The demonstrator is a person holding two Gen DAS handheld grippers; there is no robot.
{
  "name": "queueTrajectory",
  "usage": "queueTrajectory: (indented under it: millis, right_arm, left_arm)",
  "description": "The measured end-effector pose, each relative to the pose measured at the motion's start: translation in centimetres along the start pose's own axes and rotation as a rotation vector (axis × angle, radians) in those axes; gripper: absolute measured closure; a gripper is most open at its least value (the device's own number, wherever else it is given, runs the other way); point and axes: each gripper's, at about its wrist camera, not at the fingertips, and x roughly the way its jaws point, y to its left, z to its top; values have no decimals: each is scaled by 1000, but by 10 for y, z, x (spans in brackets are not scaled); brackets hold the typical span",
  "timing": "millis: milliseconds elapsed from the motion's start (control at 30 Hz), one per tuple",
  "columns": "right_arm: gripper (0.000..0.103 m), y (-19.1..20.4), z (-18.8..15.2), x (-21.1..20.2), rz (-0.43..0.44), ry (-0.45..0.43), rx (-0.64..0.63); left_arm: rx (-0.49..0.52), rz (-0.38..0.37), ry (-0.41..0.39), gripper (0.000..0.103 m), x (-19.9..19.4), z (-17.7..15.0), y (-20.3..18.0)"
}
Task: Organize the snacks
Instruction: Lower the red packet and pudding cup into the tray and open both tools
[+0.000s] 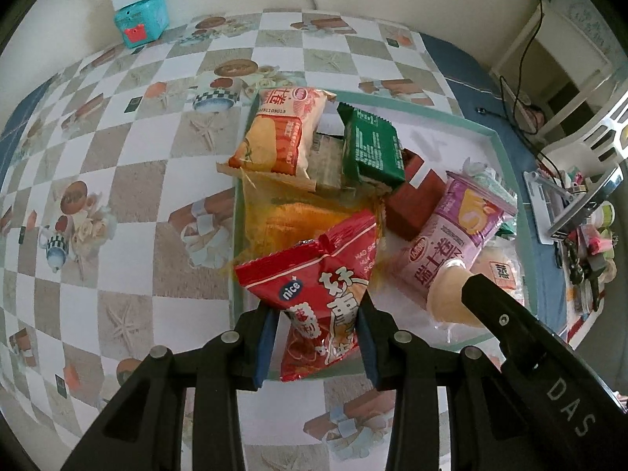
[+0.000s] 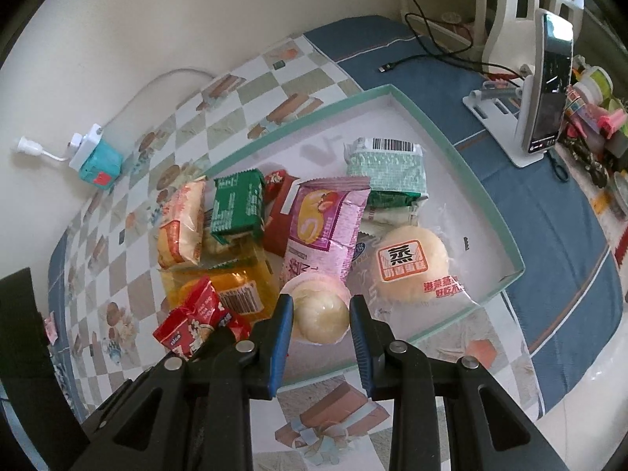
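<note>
A shallow teal-rimmed tray [image 2: 451,149] holds mixed snack packets. Over its near edge, the left gripper [image 1: 318,314] pinches a crinkled red packet [image 1: 325,274] (white lettering), while the right gripper [image 2: 321,314] pinches a small pale jelly cup [image 2: 320,314].

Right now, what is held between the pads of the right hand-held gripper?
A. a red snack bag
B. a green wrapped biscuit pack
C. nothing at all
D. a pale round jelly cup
D: in the right wrist view the right hand-held gripper has its blue pads on both sides of the pale round jelly cup, above the tray; the red snack bag sits in the left hand-held gripper.
</note>
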Motion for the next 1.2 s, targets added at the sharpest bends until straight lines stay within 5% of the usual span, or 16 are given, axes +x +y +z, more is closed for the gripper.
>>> queueTrajectory:
  millis: [833, 900, 1200]
  right_arm:
    - [71, 2, 1, -14, -25, -33, -8]
    - [71, 2, 1, -14, -26, -30, -6]
    - [71, 4, 0, -13, -32, -26, -9]
  left_arm:
    - [-68, -20, -31, 52, -22, 8, 24]
    - [-85, -31, -37, 34, -25, 9, 29]
    - [-107, -70, -37, 33, -28, 11, 34]
